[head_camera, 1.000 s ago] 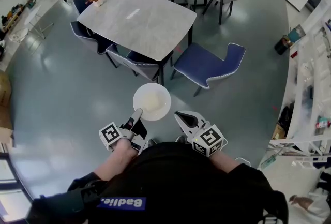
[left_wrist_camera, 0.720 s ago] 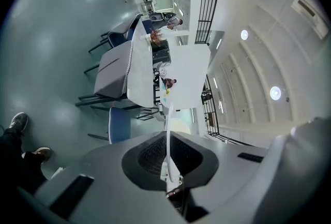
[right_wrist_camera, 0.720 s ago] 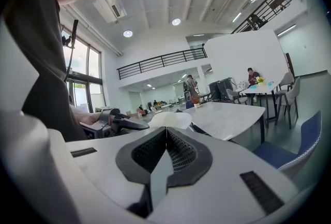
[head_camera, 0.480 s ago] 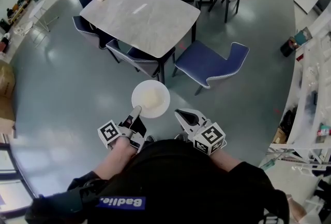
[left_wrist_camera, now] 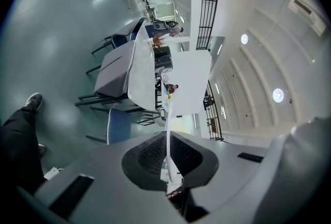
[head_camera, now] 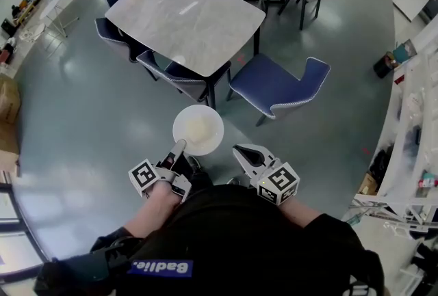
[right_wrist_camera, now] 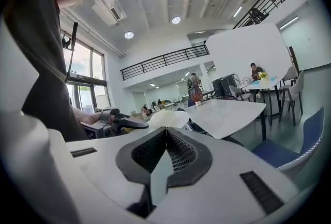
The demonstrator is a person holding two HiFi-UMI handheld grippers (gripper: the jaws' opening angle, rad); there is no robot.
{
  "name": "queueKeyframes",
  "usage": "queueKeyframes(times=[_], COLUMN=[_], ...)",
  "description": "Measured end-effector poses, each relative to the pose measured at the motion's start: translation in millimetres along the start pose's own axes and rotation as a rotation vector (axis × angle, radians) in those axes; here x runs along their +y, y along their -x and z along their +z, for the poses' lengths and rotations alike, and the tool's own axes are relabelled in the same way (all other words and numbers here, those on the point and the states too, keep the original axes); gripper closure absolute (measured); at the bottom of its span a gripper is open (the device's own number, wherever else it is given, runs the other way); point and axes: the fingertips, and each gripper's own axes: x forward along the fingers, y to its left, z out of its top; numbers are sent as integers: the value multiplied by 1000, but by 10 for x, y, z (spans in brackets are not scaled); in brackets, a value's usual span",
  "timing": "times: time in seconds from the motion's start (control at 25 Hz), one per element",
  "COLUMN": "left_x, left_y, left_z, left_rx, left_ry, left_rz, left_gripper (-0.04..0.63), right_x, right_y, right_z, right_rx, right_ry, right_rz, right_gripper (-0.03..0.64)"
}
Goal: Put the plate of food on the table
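Plate of food is hanging over the floor, well short of the grey table, the left tool pinching only its near rim; the right tool is idling pressed together, empty. Risk I am judging likeliest: the one-edge grip letting the plate tilt and spill, or the plate clipping the tucked-in chair on approach.

head view: steeply down | left gripper view: rolled sideways | right gripper view: level | all share table
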Motion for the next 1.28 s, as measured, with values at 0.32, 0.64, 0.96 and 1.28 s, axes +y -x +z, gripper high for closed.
queueKeyframes(times=[0.32, 0.64, 0.96, 1.28], left_x=[-1, -5, 50, 42], left_y=[-353, -861, -1333, -1598], left_z=[310, 906, 1579, 2175], left_rx=[14, 66, 120, 176], left_ry=[5, -9, -12, -22], left_rz=[-10, -20, -32, -47], left_gripper=[580, 580, 580, 580], right_x=[-290, -624, -995, -1104], right_y=[-292, -898, -1539, -2092], right_z=[113, 239, 390, 655], right_rx=[17, 32, 30, 12], right_ry=[1, -12, -60, -52], right_rz=[-26, -61, -145, -203], right_gripper=[604, 604, 604, 604])
